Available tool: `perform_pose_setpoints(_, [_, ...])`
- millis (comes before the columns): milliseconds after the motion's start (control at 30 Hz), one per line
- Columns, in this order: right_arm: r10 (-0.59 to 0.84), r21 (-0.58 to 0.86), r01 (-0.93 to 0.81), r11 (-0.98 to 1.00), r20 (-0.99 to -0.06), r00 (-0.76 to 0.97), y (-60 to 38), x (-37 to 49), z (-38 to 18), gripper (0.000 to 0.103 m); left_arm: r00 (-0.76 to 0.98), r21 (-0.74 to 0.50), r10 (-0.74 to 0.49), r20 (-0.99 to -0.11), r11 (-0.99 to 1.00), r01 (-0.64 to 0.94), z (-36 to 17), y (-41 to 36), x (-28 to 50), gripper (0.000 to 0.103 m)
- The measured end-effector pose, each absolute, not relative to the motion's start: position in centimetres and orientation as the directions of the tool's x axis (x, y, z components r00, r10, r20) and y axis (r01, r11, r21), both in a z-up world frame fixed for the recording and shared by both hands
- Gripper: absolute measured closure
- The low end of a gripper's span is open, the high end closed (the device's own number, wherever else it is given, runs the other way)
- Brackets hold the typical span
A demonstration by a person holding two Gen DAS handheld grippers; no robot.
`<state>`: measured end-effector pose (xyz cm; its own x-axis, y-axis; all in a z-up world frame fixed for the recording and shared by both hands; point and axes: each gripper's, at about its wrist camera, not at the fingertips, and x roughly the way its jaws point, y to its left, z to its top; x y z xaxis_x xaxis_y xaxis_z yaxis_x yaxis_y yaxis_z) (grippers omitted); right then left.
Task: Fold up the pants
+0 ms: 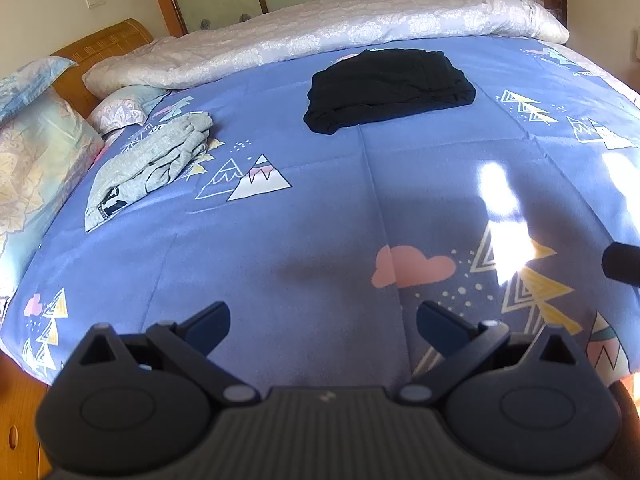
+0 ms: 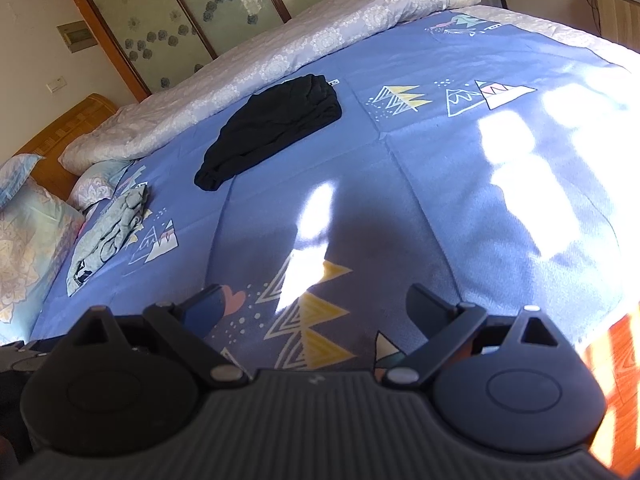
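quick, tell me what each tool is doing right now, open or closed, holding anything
Left tool: open, holding nothing, above the blue bedsheet.
Right tool: open, holding nothing.

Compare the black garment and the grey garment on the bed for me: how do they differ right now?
The black garment is folded into a compact, roughly rectangular stack; the grey garment lies long, bunched and wrinkled. The black one sits mid-bed near the rolled quilt; the grey one lies toward the pillows. The grey one shows a dark label at one end; the black one is plain. Both rest on the blue sheet, untouched by either gripper.
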<state>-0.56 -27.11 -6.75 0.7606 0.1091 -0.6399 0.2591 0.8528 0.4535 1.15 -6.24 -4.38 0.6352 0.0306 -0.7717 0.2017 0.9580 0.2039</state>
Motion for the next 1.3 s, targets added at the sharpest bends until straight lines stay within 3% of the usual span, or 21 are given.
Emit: perform_pose_setpoints(1300, [0.112,0.454,0.264,0.851,-0.647,0.754,-26.51,-0.6,-6.99,0.005,0.591,0.152,-0.016,-0.806,0.961,0.233,-4.7,-6.25,0.93,0.0])
